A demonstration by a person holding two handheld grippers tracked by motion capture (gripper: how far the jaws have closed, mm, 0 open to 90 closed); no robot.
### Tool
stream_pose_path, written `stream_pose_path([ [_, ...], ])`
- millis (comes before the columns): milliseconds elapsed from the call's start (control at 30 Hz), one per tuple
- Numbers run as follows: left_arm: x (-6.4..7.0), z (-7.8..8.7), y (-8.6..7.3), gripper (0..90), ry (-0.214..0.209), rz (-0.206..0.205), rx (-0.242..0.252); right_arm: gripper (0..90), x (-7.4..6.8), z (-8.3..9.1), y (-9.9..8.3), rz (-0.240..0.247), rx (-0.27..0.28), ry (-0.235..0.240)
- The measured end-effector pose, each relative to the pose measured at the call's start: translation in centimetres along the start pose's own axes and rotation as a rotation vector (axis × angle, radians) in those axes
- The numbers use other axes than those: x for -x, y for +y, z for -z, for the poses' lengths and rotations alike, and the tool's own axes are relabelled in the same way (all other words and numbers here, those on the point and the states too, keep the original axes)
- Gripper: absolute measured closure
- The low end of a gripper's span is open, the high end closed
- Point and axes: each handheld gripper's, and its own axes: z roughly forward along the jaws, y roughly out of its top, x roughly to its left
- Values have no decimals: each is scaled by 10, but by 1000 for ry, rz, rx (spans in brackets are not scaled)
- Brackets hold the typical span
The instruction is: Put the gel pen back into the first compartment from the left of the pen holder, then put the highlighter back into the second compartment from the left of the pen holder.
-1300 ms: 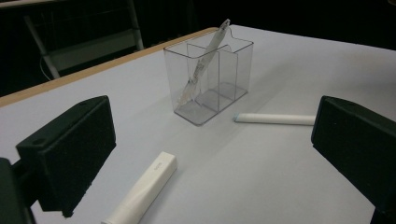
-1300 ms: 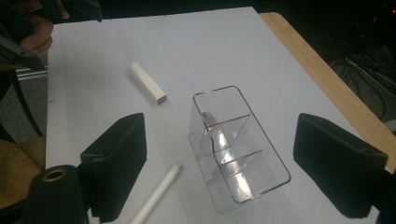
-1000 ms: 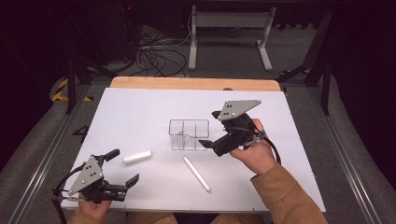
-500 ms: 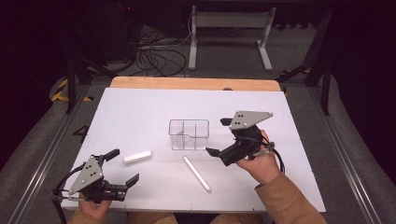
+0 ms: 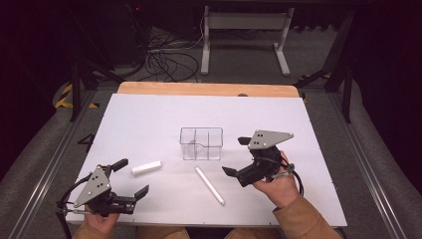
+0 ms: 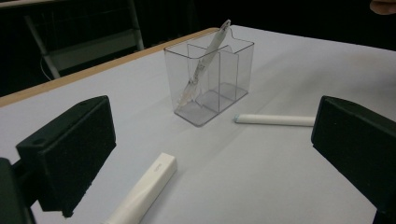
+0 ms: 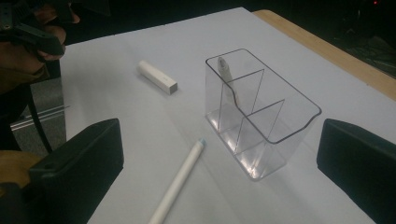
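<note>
A clear three-compartment organizer (image 5: pixel 201 143) stands mid-table. A pale pen (image 6: pixel 205 60) leans inside its end compartment, the left one in the high view. A long white pen (image 5: pixel 209 184) lies flat in front of the organizer, and a short white stick (image 5: pixel 147 167) lies to the left. My right gripper (image 5: pixel 236 156) hovers open just right of the organizer and the long pen (image 7: pixel 180 184), holding nothing. My left gripper (image 5: pixel 133 177) rests open near the table's front left corner, with the short stick (image 6: pixel 144 191) just ahead of its jaws.
The white tabletop (image 5: pixel 298 129) has a wooden strip (image 5: pixel 209 89) along its far edge. Metal rails run along both sides. Cables and a stand's legs (image 5: pixel 244 45) lie on the floor beyond the table.
My right gripper has drawn back from above the organizer's right end, toward the person and lower. The left gripper and the objects have not moved.
</note>
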Motion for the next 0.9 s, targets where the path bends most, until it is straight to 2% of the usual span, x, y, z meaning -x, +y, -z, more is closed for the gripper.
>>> stream_pose_path([
  [267,0,1,0,6,-1,2,0,0,-5,-2,-6,-18,-10,-6],
  [533,0,1,0,6,0,1,1,0,-11,-7,-12,-39,-12,14],
  [667,0,1,0,5,-1,-2,2,1,-18,-12,-16,-26,-39,-6],
  [900,1,1,0,5,-2,-4,-1,18,-22,-19,-20,-60,-73,-13],
])
